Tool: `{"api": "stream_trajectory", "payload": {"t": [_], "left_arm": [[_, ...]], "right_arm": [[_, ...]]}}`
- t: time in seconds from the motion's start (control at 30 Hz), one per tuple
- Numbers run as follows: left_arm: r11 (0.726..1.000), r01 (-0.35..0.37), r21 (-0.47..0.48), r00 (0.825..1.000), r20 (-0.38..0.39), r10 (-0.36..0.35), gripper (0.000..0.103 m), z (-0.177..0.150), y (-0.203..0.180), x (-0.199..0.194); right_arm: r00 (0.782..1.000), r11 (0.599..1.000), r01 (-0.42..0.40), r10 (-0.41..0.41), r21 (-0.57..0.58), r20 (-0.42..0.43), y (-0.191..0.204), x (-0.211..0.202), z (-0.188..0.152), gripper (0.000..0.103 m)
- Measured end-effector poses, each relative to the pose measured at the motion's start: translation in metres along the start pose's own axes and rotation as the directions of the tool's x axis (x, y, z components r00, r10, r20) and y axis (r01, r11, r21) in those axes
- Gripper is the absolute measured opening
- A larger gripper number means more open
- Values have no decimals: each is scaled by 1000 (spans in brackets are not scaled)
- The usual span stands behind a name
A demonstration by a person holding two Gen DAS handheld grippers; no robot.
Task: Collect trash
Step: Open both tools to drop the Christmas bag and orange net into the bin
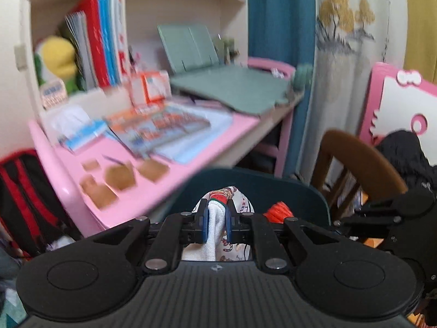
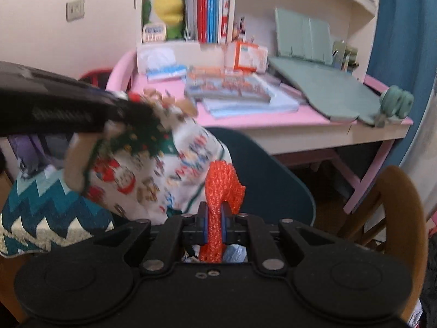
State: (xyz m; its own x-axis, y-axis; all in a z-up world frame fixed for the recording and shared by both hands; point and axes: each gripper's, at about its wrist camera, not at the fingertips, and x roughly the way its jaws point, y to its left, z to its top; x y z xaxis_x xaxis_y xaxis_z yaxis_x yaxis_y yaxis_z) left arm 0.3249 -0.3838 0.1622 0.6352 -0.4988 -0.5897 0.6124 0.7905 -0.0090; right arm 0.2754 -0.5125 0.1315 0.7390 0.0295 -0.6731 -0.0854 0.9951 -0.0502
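Observation:
My left gripper [image 1: 217,205] is shut on the rim of a white cloth bag [image 1: 241,205] printed with red and green figures. From the right wrist view the same bag [image 2: 164,175] hangs open below the left gripper [image 2: 131,109]. My right gripper [image 2: 215,210] is shut on a piece of orange mesh netting [image 2: 221,180], held just beside the bag's mouth. The netting [image 1: 278,211] also shows to the right of the bag. Several brown paper scraps [image 1: 120,175] lie on the near corner of the pink desk [image 1: 169,188]; they are blurred.
The desk carries books [image 2: 229,84], a tissue pack [image 2: 164,71], an orange box [image 2: 248,54] and a green reading stand [image 2: 314,82]. A dark teal chair [image 2: 267,169] stands under both grippers, with a wooden chair [image 2: 396,196] to the right. A red and black backpack [image 1: 24,191] and a zigzag blanket [image 2: 49,213] lie left.

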Motion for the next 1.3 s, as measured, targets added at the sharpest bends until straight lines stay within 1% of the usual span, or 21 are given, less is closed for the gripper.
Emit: {"api": "stream_trajectory", "payload": {"t": [0.1,0.17,0.3,0.37,0.43,0.5,0.57,0.6,0.67,0.7,0.8,0.83,0.87,0.9,0.93,1.13,1.2,1.3], "left_arm": [[1000,4,22,999,-49,-3,12,-11,-6,18],[1000,9,21,997,-77,-8,12,-16,-8,30],[1000,20,11,993,-119,-19,12,-24,-8,46],[1000,27,8,990,-137,-26,12,-27,-8,52],[1000,21,10,989,-146,-19,12,-29,-8,57],[999,35,-2,985,-171,-35,12,-32,-7,63],[999,44,-18,980,-191,-47,14,-34,-6,67],[999,40,-25,980,-196,-44,16,-35,-5,68],[998,43,-42,979,-199,-51,24,-36,-3,68],[998,47,-49,979,-194,-56,30,-37,-2,66],[997,55,-60,982,-178,-65,36,-36,3,58],[997,54,-62,983,-173,-64,42,-36,4,55],[996,53,-65,984,-167,-63,45,-35,6,51],[996,52,-67,985,-158,-62,53,-36,7,45],[996,51,-67,987,-149,-61,56,-36,9,41],[996,55,-72,990,-123,-63,56,-40,19,4],[996,51,-72,992,-113,-59,57,-42,23,-10],[997,38,-61,994,-95,-44,60,-48,29,-32]], "right_arm": [[999,1000,-6,6,6,-45,1,13,-2,10],[997,1000,-6,6,1,-74,2,19,-4,13],[993,1000,-10,11,9,-122,1,28,-10,16],[991,1000,-3,4,6,-134,1,31,-12,21],[990,1000,4,-3,6,-142,1,32,-14,21],[990,1000,-1,2,8,-144,1,31,-15,24],[990,1000,7,-7,4,-138,2,30,-15,31],[991,1000,8,-7,2,-136,3,29,-15,32],[991,1000,7,-6,4,-133,3,28,-14,32],[991,1000,5,-5,5,-130,3,26,-14,32],[993,1000,-6,7,8,-121,4,19,-14,33],[993,1000,-10,11,8,-117,5,17,-14,33],[994,1000,-15,16,7,-112,6,13,-14,33],[994,1000,-20,20,7,-108,6,10,-14,33],[994,1000,-27,27,6,-102,8,6,-14,34],[995,998,-62,62,-3,-72,20,-15,-12,35],[995,997,-80,80,-3,-59,27,-23,-11,38],[994,994,-106,105,-11,-40,39,-35,-12,40]]}}
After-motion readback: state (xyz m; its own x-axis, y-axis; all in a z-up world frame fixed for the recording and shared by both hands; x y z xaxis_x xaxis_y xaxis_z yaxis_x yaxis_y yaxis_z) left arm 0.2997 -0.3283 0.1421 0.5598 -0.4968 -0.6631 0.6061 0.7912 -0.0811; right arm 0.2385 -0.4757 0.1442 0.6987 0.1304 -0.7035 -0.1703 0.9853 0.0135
